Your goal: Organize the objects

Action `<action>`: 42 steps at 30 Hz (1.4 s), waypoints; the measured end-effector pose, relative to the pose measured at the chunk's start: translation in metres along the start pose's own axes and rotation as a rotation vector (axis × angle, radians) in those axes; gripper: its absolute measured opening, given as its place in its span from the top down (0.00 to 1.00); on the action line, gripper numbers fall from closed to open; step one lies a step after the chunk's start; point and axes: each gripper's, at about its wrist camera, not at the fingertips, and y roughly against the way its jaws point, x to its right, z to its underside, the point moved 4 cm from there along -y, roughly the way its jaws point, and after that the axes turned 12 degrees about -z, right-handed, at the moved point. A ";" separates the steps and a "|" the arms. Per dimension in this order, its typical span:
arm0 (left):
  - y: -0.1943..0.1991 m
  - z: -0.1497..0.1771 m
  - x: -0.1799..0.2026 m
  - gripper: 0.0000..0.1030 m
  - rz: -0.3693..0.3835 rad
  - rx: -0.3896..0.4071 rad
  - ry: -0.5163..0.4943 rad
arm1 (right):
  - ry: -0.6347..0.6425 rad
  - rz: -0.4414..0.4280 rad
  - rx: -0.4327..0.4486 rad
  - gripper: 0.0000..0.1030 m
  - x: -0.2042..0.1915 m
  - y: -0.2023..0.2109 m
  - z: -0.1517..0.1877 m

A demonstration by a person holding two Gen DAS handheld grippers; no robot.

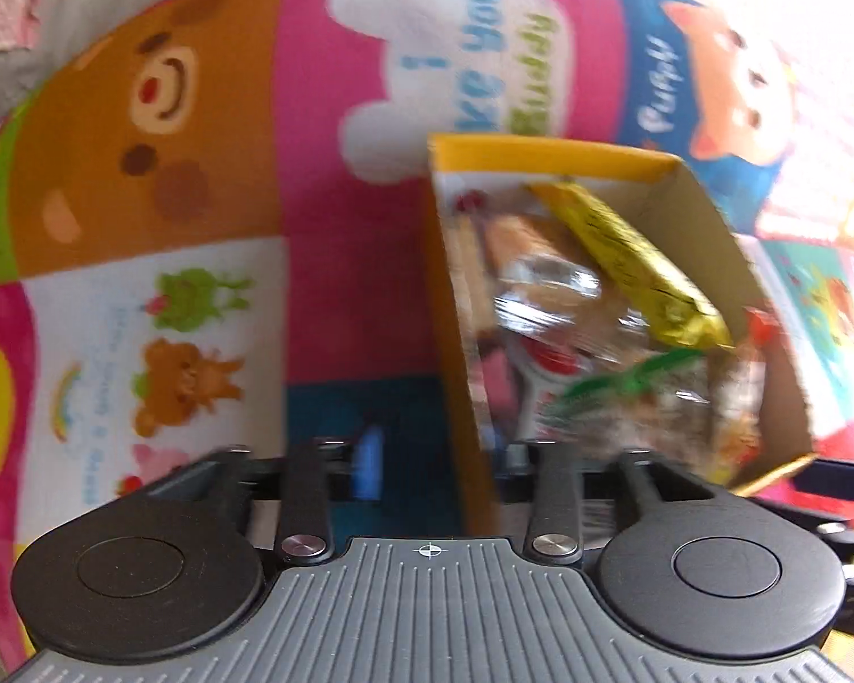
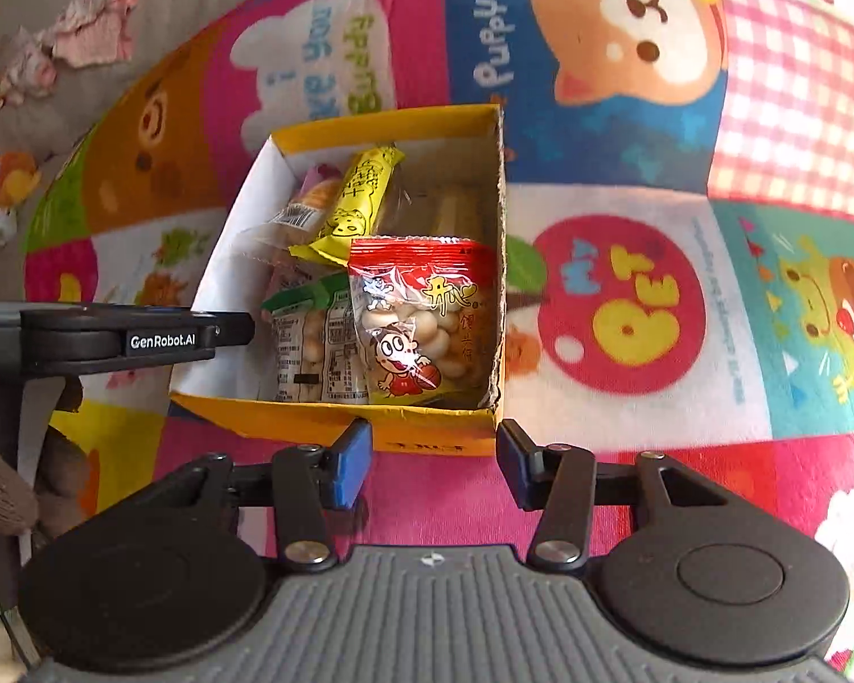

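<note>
A yellow cardboard box [image 2: 427,432] sits on a colourful cartoon play mat and holds several snack packets: a red packet of small biscuits [image 2: 421,313], a yellow wrapped bar [image 2: 358,199] and a green-topped packet [image 2: 307,336]. My right gripper [image 2: 432,461] is open and empty, its fingers just in front of the box's near wall. In the left wrist view the box [image 1: 455,307] is blurred; its left wall stands between my left gripper's fingers [image 1: 455,467], which are apart. The left gripper [image 2: 142,336] also shows at the box's left side in the right wrist view.
The play mat [image 2: 626,307] spreads all around the box. A pink-and-white cloth [image 2: 85,40] lies on a grey surface beyond the mat's far left edge. A gloved hand [image 2: 0,489] holds the left gripper at the lower left.
</note>
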 end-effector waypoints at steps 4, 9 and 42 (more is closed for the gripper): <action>-0.031 0.008 -0.027 0.04 0.060 -0.055 0.109 | 0.010 0.011 0.066 0.53 -0.001 -0.004 0.002; -0.035 0.012 -0.031 0.01 0.101 0.044 0.087 | 0.055 0.044 0.123 0.53 -0.004 -0.006 0.007; 0.089 0.252 0.047 0.02 -0.101 0.366 0.093 | 0.172 0.172 0.198 0.00 0.029 0.044 0.211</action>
